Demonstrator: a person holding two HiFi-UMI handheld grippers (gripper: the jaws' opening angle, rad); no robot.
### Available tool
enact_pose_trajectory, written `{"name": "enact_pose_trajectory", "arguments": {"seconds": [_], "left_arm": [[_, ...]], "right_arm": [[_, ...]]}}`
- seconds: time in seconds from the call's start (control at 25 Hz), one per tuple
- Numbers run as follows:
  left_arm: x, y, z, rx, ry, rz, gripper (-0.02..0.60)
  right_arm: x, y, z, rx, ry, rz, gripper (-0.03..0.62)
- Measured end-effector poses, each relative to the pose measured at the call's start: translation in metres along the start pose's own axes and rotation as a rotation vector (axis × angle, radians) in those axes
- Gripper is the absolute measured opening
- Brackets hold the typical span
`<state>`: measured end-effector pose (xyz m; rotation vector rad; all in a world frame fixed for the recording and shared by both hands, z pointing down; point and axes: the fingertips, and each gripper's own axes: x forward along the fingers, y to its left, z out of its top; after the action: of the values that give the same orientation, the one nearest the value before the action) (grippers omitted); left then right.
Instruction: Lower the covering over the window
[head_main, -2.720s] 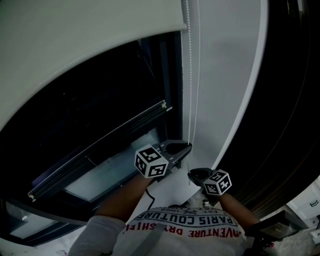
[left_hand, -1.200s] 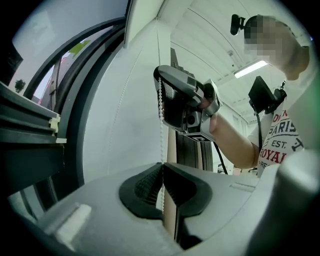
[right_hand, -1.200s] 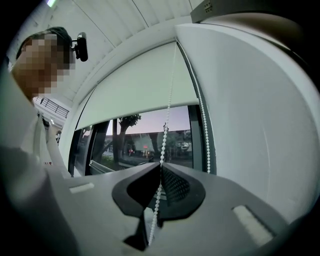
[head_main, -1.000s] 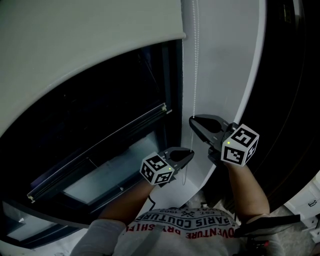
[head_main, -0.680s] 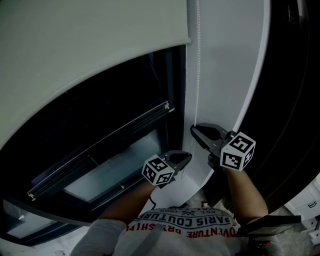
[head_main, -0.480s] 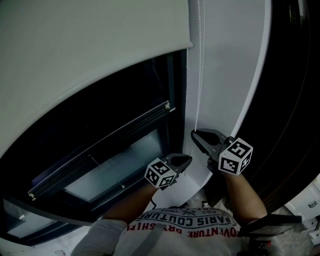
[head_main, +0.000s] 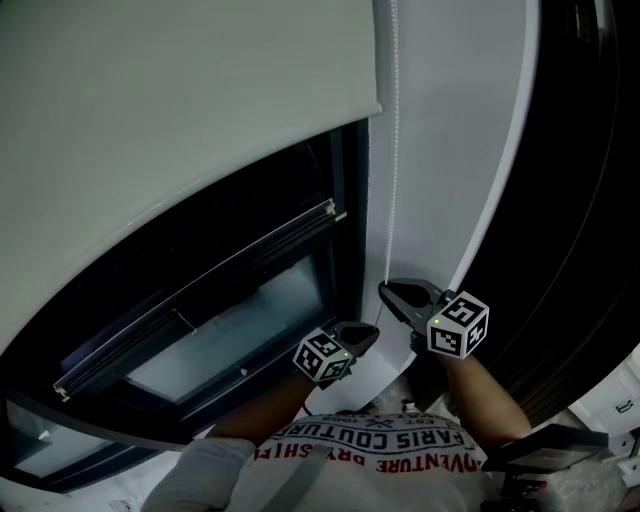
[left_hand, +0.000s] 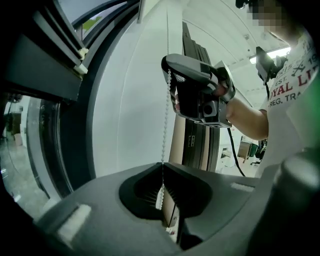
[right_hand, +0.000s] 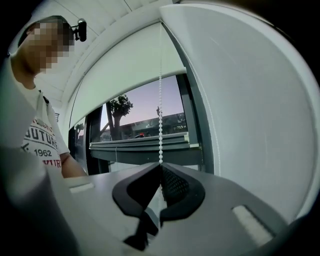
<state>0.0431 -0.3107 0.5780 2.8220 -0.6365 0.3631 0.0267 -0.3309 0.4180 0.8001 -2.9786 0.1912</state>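
Observation:
A pale roller blind (head_main: 180, 100) covers the upper part of the window; its lower edge runs above the dark glass. A white bead chain (head_main: 391, 150) hangs down the white wall strip beside the frame. My right gripper (head_main: 384, 288) is shut on this chain, and my left gripper (head_main: 373, 329) is shut on it a little lower. In the left gripper view the chain (left_hand: 165, 115) runs up from my shut left gripper (left_hand: 162, 166) through the right gripper (left_hand: 171, 82). In the right gripper view the chain (right_hand: 160, 115) rises from my right gripper (right_hand: 161, 166), with the blind (right_hand: 135, 65) behind it.
A dark window frame with a tilted sash (head_main: 200, 290) lies below the blind. The white wall strip (head_main: 450, 150) stands right of it, then a dark panel (head_main: 580, 200). The person's printed shirt (head_main: 370, 460) fills the bottom edge. A tree (right_hand: 120, 107) shows outside.
Both grippers have moved down together with the bead chain in them. The blind's lower edge has come down over more of the window.

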Motion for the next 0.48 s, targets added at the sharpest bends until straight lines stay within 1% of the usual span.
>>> {"name": "enact_pose_trajectory", "arguments": {"seconds": [0.08, 0.2, 0.24, 0.32, 0.4, 0.48], "left_arm": [[0.0, 0.002, -0.018, -0.007, 0.044, -0.005, 0.011], [0.0, 0.002, -0.049, -0.006, 0.122, -0.012, 0.011], [-0.001, 0.0, -0.059, -0.011, 0.134, -0.016, 0.011], [-0.003, -0.006, -0.07, -0.041, 0.114, -0.023, 0.012], [-0.004, -0.008, -0.071, -0.083, 0.069, -0.022, 0.014], [-0.003, -0.007, -0.069, -0.105, 0.045, -0.019, 0.014]], "right_arm": [[0.003, 0.002, -0.017, 0.014, 0.027, 0.005, 0.006], [0.011, 0.005, -0.05, 0.029, 0.102, 0.018, 0.006], [0.012, 0.007, -0.06, 0.037, 0.123, 0.023, 0.006], [0.013, 0.011, -0.072, 0.062, 0.13, 0.033, 0.006], [0.013, 0.011, -0.072, 0.079, 0.114, 0.039, 0.006], [0.014, 0.01, -0.07, 0.077, 0.11, 0.042, 0.006]]}}
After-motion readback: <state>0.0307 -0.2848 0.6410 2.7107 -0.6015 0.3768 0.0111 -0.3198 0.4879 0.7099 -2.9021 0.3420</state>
